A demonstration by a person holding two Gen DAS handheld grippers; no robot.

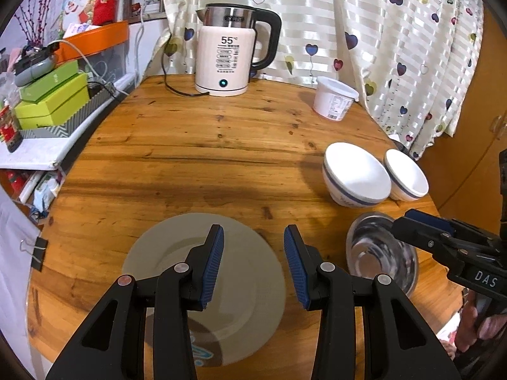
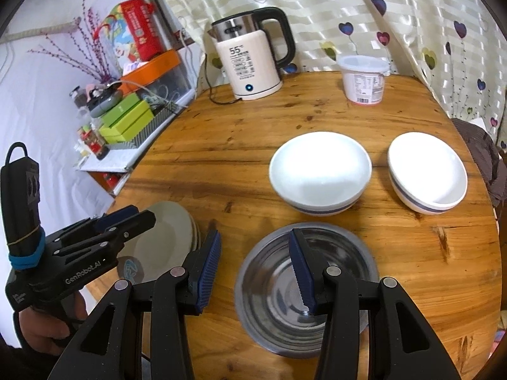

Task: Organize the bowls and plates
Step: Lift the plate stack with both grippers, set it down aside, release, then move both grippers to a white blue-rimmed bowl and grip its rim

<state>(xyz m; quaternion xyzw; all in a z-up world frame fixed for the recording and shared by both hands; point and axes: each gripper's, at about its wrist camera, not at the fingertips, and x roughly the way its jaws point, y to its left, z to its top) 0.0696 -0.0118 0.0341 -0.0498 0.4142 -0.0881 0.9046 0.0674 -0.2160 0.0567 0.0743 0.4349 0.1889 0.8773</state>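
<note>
I hold both grippers above the near edge of the round wooden table (image 2: 317,120), and both point down at a slant. The left gripper (image 1: 253,266) has its jaws spread, and nothing is between the pads. Directly under it lies the grey plate (image 1: 177,247); in the right wrist view I see a second rim below it, so I think it is a small stack of plates. The right gripper (image 2: 256,272) is also spread and empty. It hangs over the left rim of the steel bowl (image 2: 336,247), with one pad over the inside of the bowl and the other pad over the wood between bowl and plate.

The two white bowls with a blue stripe stand further back and to the right: the larger white bowl (image 2: 320,171) just behind the steel bowl, the smaller white bowl (image 2: 427,177) beside it, close but apart. So the bowls lie on the side of my right hand, and the plates on the side of my left. I judge the right gripper is the nearer one for the bowls. No dish is lifted yet. The kettle (image 1: 228,50) and the white tub (image 2: 364,79) stand at the far edge, well away.
</note>
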